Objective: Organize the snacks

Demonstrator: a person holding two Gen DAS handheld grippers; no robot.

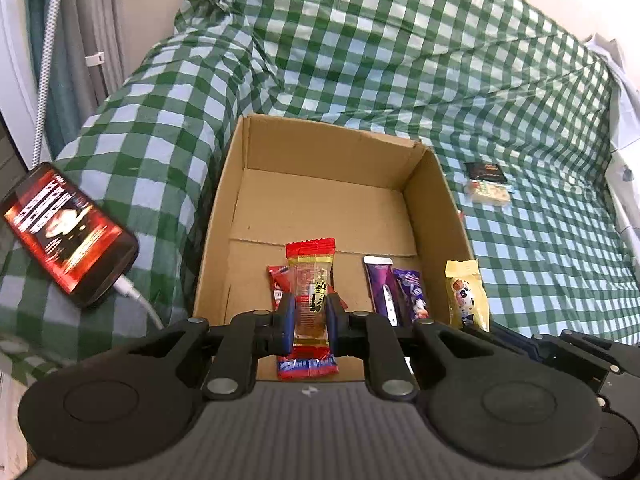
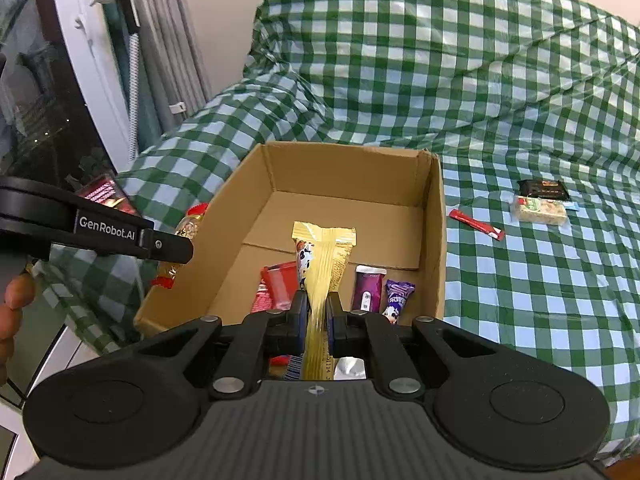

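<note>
Loading: I'm filling the cardboard box (image 1: 224,216), centre frame.
Left gripper (image 1: 311,314): clamped on the red-ended snack bar (image 1: 312,280).
Right gripper (image 2: 317,314): pinching the yellow wrapper (image 2: 324,256).
Next: I judge both need lowering, then releasing.

From my left wrist view the left gripper (image 1: 311,312) blocks the middle of the red-ended snack (image 1: 311,280), and the red packet (image 1: 277,286) beneath is mostly covered. In my right wrist view the yellow packet (image 2: 323,256) hides part of the red pack (image 2: 279,285); its lower end blurs between the fingers. Print on the dark wrapper (image 2: 543,189) is too small to read. The phone (image 2: 105,194) is largely hidden behind the other gripper.
</note>
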